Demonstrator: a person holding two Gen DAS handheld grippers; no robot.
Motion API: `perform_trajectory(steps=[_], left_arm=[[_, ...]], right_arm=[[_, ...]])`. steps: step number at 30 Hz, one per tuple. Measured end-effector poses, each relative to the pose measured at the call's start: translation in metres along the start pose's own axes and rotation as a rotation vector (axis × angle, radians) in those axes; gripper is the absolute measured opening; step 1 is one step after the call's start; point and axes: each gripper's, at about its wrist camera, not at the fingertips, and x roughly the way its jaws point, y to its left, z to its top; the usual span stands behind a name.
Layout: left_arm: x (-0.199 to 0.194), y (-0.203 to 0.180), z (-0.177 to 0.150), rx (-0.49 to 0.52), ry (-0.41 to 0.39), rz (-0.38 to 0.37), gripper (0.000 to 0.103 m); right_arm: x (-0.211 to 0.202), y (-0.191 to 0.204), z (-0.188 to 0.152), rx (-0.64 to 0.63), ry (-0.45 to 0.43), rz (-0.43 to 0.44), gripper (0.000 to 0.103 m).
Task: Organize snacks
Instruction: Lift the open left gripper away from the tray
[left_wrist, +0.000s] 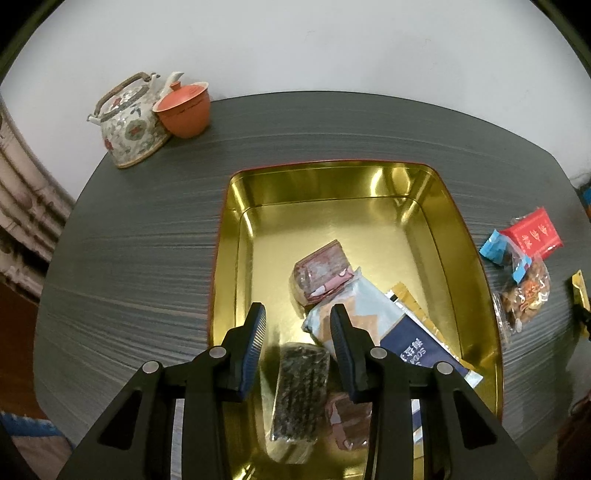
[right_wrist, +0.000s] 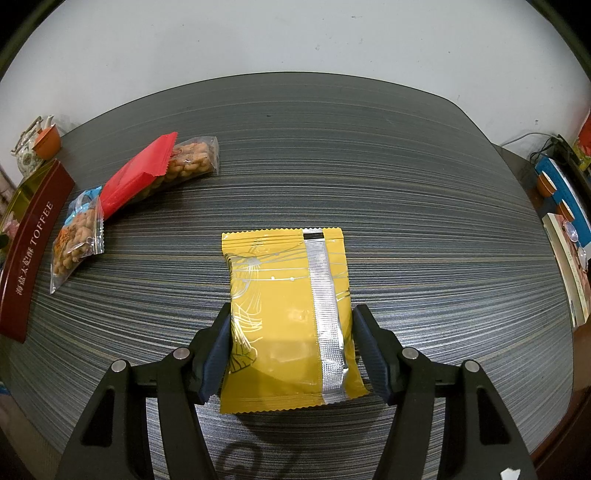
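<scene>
Fingers (right_wrist: 218, 343) of the right gripper (right_wrist: 291, 350) pinch one glossy yellow foil packet (right_wrist: 288, 314) by its long sides, near the desk's (right_wrist: 406, 184) front edge. Left gripper (left_wrist: 297, 343) hangs parted and empty over a gold-lined rectangular tin (left_wrist: 332, 184) at the desk's middle, above one dark speckled bar (left_wrist: 301, 391). Two clear nut bags (right_wrist: 75, 236) and one flat red packet (right_wrist: 138, 171) lie beside the tin.

One gold tin (left_wrist: 332, 184), five snack packets inside, one teapot (left_wrist: 129, 122), one orange lidded cup (left_wrist: 183, 110), one yellow packet (right_wrist: 288, 314)
</scene>
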Motion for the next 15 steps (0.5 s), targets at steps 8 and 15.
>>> perform_trajectory(steps=[8,15], left_arm=[[-0.017,0.005,-0.008,0.003,-0.016,-0.014,0.040],[-0.037,0.014,-0.021,-0.006,-0.050,-0.014,0.053]], right_arm=[[0.000,0.000,-0.001,-0.001,0.000,-0.001,0.060],[-0.001,0.005,-0.003,-0.007,-0.006,-0.008,0.056]])
